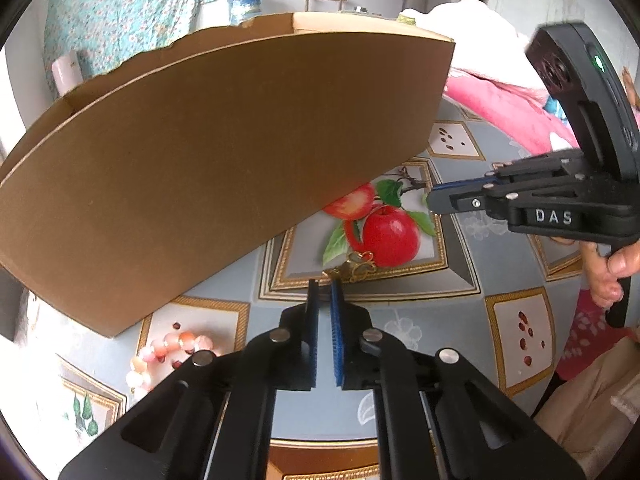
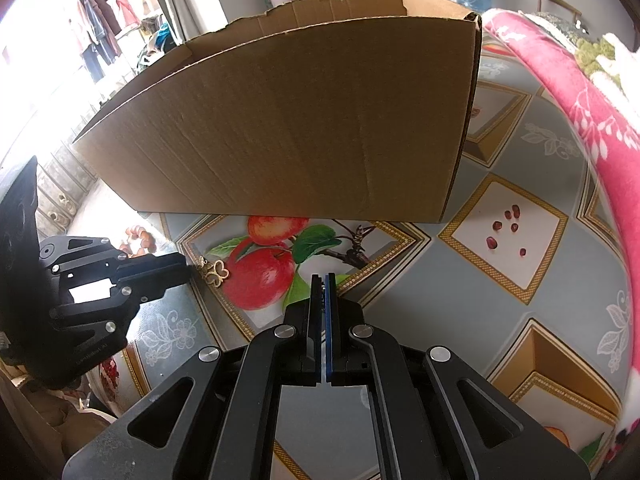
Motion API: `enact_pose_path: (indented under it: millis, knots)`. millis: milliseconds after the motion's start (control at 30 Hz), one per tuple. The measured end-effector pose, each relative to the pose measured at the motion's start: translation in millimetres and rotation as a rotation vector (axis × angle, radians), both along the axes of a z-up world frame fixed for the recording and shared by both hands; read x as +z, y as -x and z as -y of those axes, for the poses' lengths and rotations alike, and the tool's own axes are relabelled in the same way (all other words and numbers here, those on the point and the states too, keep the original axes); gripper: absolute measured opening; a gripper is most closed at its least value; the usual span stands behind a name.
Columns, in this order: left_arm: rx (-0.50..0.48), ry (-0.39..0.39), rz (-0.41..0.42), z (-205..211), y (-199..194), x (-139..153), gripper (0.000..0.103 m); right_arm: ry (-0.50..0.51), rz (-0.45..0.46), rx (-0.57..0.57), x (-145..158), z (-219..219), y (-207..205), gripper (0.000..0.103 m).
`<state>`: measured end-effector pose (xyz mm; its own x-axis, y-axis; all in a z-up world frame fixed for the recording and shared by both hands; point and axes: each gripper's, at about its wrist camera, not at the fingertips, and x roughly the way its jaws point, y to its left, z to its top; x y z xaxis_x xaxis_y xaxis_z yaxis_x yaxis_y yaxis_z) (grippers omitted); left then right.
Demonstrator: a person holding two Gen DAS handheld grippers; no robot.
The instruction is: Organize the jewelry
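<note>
A gold butterfly-shaped ornament (image 1: 359, 265) hangs at the tips of my left gripper (image 1: 325, 282), which is shut on it just above the patterned tablecloth; in the right wrist view the ornament (image 2: 215, 271) sticks out from the left gripper's (image 2: 187, 269) tips. My right gripper (image 2: 323, 278) is shut, with something small and dark caught between its pads that I cannot make out; it also shows in the left wrist view (image 1: 432, 200). A large open cardboard box (image 1: 200, 160) stands behind both grippers and also shows in the right wrist view (image 2: 300, 120).
A pink and white bead bracelet (image 1: 160, 354) lies on the cloth left of my left gripper, near the box corner. A pink blanket (image 2: 580, 112) lies along the right. The tablecloth (image 2: 460, 280) has apple prints.
</note>
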<state>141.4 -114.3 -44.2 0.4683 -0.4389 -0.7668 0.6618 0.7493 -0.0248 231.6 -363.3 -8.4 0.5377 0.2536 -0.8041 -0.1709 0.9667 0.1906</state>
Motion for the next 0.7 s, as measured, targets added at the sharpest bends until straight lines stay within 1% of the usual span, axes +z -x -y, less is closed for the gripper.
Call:
enact_pose_path:
  millis: [100,200,300,700]
  knots:
    - [0.014,0.052,-0.034,-4,-5,2,0.006,-0.003,0.001,0.0,1,1,1,0.0]
    - [0.009,0.07,-0.057,-1,-8,4,0.007,-0.004,0.0,-0.001,1,1,2,0.0]
    - [0.002,0.054,-0.057,4,-8,2,0.007,-0.005,0.001,-0.002,1,1,3,0.0]
    - [0.0,0.04,-0.058,11,-5,1,0.009,-0.008,0.002,-0.006,-1,1,5,0.0]
